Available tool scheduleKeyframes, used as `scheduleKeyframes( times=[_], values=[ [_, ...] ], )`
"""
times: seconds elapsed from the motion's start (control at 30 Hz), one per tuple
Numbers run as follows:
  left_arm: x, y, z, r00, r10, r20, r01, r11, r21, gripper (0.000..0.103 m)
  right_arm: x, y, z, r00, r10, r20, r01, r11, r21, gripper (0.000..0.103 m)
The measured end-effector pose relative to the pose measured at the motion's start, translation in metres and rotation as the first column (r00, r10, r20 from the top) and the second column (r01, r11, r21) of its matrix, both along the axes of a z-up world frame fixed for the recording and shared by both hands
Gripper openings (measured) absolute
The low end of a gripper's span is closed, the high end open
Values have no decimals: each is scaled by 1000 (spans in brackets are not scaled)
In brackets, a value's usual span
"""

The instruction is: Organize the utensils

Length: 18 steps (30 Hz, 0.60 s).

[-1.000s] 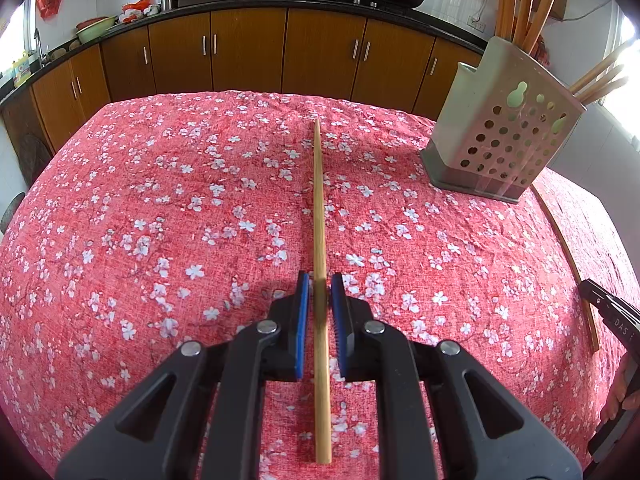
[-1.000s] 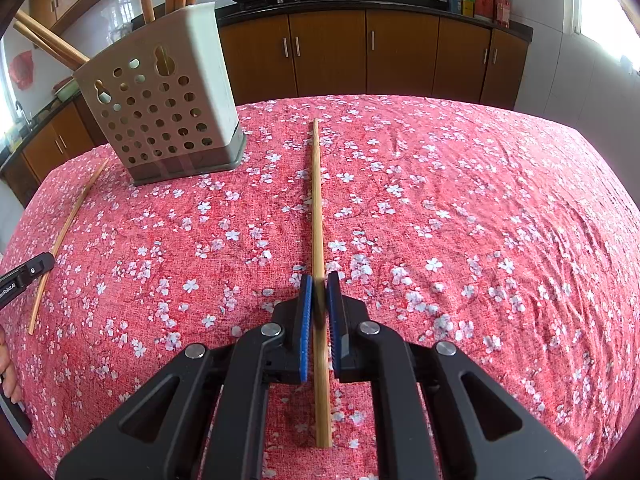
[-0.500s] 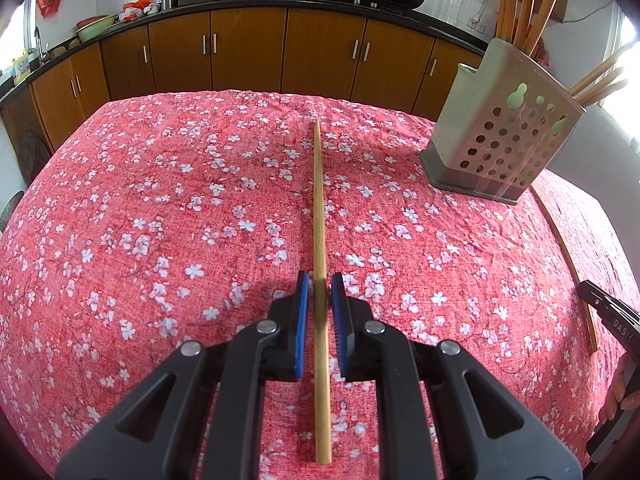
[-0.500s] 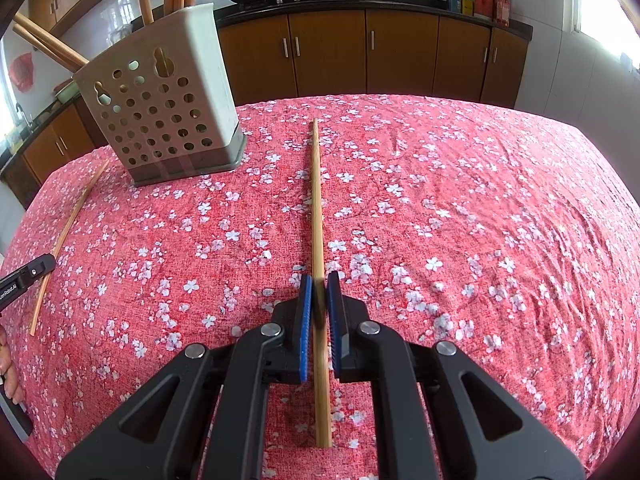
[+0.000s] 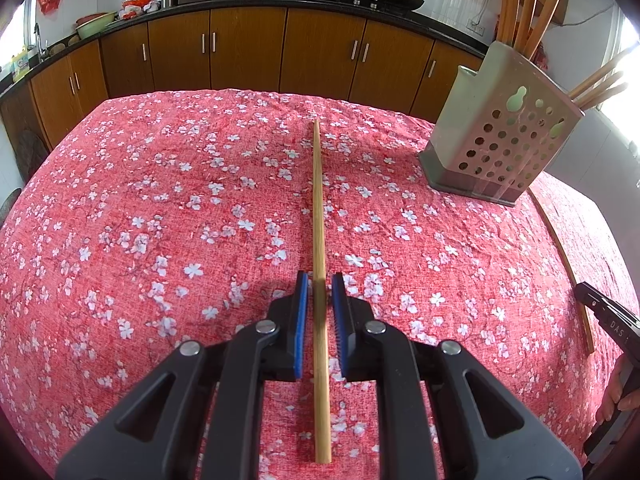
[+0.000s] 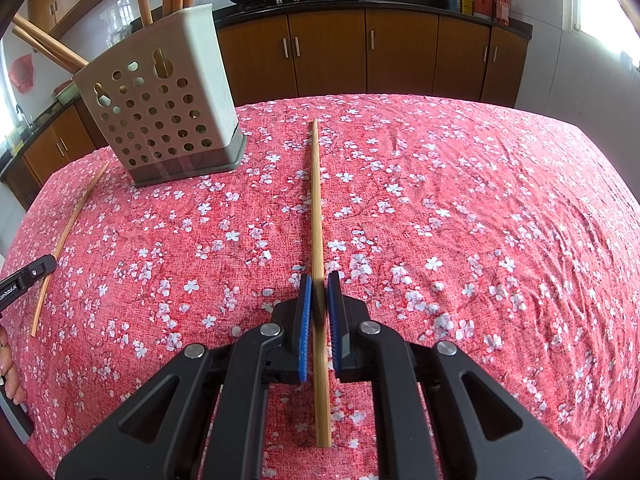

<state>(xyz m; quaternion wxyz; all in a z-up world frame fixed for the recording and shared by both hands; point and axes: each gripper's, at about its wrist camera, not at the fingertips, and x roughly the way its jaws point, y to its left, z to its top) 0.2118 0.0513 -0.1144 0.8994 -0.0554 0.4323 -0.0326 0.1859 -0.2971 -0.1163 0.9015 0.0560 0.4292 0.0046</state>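
Note:
In the left wrist view a long wooden chopstick (image 5: 319,216) lies on the red floral tablecloth (image 5: 160,208) and runs between the blue pads of my left gripper (image 5: 319,280), which straddles it with a small gap on each side. In the right wrist view another chopstick (image 6: 317,208) lies the same way between the pads of my right gripper (image 6: 317,278), which is narrowly open around it. The perforated grey utensil holder (image 5: 500,148) stands at the right in the left wrist view and at the left in the right wrist view (image 6: 160,108), with several wooden utensils in it.
The chopstick by the right gripper also shows at the right edge of the left wrist view (image 5: 568,264); the one by the left gripper shows at the left of the right wrist view (image 6: 68,228). Brown kitchen cabinets (image 5: 240,48) stand beyond the table's far edge.

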Motion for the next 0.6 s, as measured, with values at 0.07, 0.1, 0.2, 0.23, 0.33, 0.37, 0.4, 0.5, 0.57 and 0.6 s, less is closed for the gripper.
scheduleKeyframes(
  times=[0.07,0.1,0.2,0.23,0.33,0.37,0.4,0.5,0.57,0.6],
  values=[
    [-1,-1,0,1000,-8,1,8,1000,-8,18,0,-1,1,1000,-1,0,1,1000,12,10],
    [-2,-2,1,1000,-11,1,11,1000,1,18,0,-1,1,1000,-1,0,1,1000,17,10],
    [-10,-8,1,1000,-27,-1,27,998,49,19,-1,1,2,1000,-3,0,3,1000,11,10],
    [-12,-10,1,999,-32,-2,32,998,56,20,-2,2,1,1000,-3,0,3,1000,10,10],
    [-17,-13,1,999,-35,-2,35,997,67,20,-3,0,2,1000,-2,0,2,1000,14,10],
    [-19,-11,1,999,-35,-2,35,997,68,20,-3,1,2,1000,-1,0,1,1000,16,10],
    [-20,-11,1,999,-34,-2,34,997,68,20,-3,1,2,1000,-1,0,1,1000,18,10],
    [-23,-12,2,999,-32,-3,32,997,75,20,-3,0,2,1000,-1,0,1,1000,21,10],
    [-25,-13,3,1000,-31,-4,31,996,85,20,-3,0,2,1000,-1,0,1,1000,22,10],
    [-25,-15,3,1000,-31,-4,31,995,94,20,-4,0,2,1000,-1,0,1,1000,25,10]
  ],
)
